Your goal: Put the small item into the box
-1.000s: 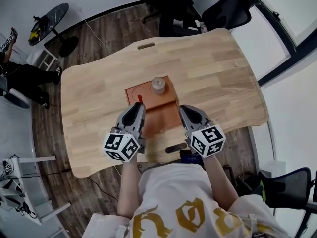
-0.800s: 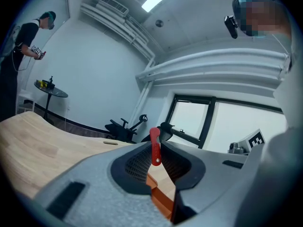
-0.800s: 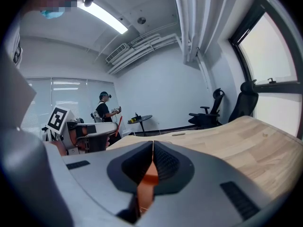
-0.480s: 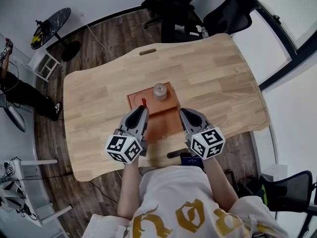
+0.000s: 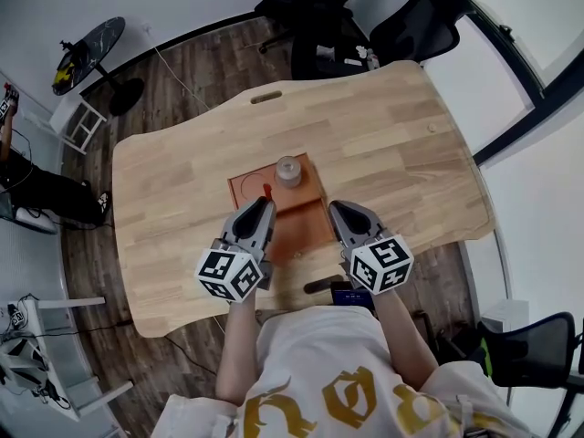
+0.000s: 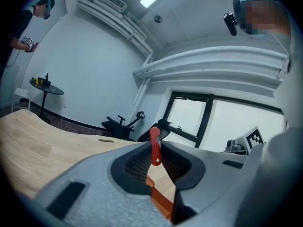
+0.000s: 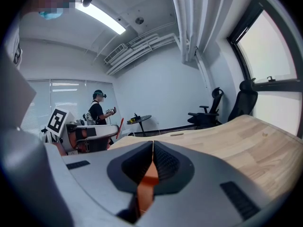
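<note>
An open reddish-brown box (image 5: 248,188) lies on the wooden table, with its flat lid (image 5: 306,228) spread toward me. A round silvery jar (image 5: 288,170) stands at the box's far edge. My left gripper (image 5: 265,202) is shut on a small red stick-like item (image 5: 267,191), held upright at the fingertips over the box. In the left gripper view the red item (image 6: 155,146) pokes up between the pads of the left gripper (image 6: 155,159). My right gripper (image 5: 336,209) hovers over the lid's right edge. Its jaws (image 7: 152,149) meet with nothing between them.
The wooden table (image 5: 392,144) has a slot handle (image 5: 266,98) at its far edge. Black office chairs (image 5: 315,16) stand beyond it. A small round side table (image 5: 87,48) and a person (image 7: 98,112) are off to the left.
The left gripper with the red item has drifted slightly right over the box. The right gripper has hardly moved.
</note>
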Demonstrator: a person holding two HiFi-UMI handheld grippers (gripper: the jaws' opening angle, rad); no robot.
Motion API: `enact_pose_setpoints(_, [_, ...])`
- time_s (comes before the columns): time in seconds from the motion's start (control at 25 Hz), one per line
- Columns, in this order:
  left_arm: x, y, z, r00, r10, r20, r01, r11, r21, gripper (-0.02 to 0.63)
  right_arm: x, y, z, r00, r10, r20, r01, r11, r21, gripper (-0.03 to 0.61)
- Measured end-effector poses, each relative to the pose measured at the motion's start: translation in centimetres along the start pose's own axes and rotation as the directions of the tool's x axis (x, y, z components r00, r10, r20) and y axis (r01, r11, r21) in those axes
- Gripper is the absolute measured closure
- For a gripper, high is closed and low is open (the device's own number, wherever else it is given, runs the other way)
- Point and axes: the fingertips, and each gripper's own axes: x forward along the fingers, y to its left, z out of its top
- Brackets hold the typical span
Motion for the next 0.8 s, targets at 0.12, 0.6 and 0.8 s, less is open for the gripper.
enact_pose_setpoints(0.12, [0.1,0.1,-0.9,1.0,0.006,-0.019,-0.006,1.0,-0.011,0.557,0.0,-0.3,-0.5,1.0,0.001,-0.011,-0.001,1.0,0.011,0.566])
enact_pose_setpoints(0.6, [-0.2,2.0,-3.7,0.996,0.027,-0.083,-0.03,0.999,-0.036,0.557,1.7,-0.6,-3.6,0.997,0.008,-0.071,-0.004,0.998,0.056,0.566])
enact_pose_setpoints(0.8, [-0.3,3.2,-4.7,0.994,0.036,-0.1,-0.041,0.998,-0.055,0.557,2.5,-0.2,-4.8,0.994,0.016,-0.104,-0.009,0.998,0.062,0.566])
